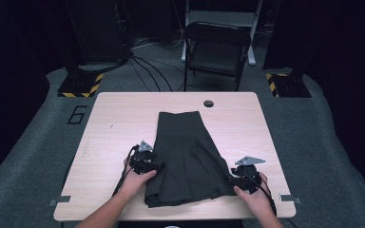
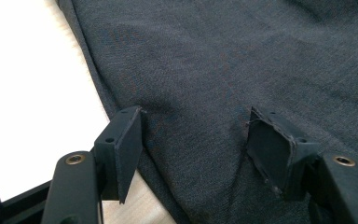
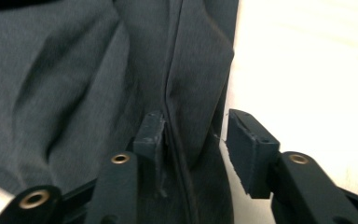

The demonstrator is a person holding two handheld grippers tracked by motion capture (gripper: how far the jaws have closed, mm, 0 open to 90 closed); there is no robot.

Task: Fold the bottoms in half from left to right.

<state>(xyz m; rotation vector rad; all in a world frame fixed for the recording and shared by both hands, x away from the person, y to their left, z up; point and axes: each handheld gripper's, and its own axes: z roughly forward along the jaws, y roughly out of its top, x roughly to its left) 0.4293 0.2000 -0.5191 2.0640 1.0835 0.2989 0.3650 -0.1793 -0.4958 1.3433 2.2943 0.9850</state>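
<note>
The skirt [image 1: 185, 156] lies flat on the table [image 1: 247, 118], with its long axis running away from you: the narrow waistband is at the far end and the wide hem is at the near edge, just in front of your hands. Your two grippers stand at the two near sides of it, one on each side, so the cloth lies between them.

Your left gripper [image 1: 145, 161] is at the left side edge of the skirt. In the left gripper view the jaws stand wide apart; the cloth edge passes between the pads [image 2: 270, 149], but they do not press it, so it holds nothing.

Your right gripper [image 1: 244, 175] is at the right side edge, near the hem corner. In the right gripper view the jaws are about half open. A fold of the cloth with its seam [image 3: 177, 93] rises between them, touching the inner pad, while the outer pad stands free over the table. I judge that it does not grip now.

Both hands are equally near. Because the long axis points away from you, the next fold probably goes along it.
</note>
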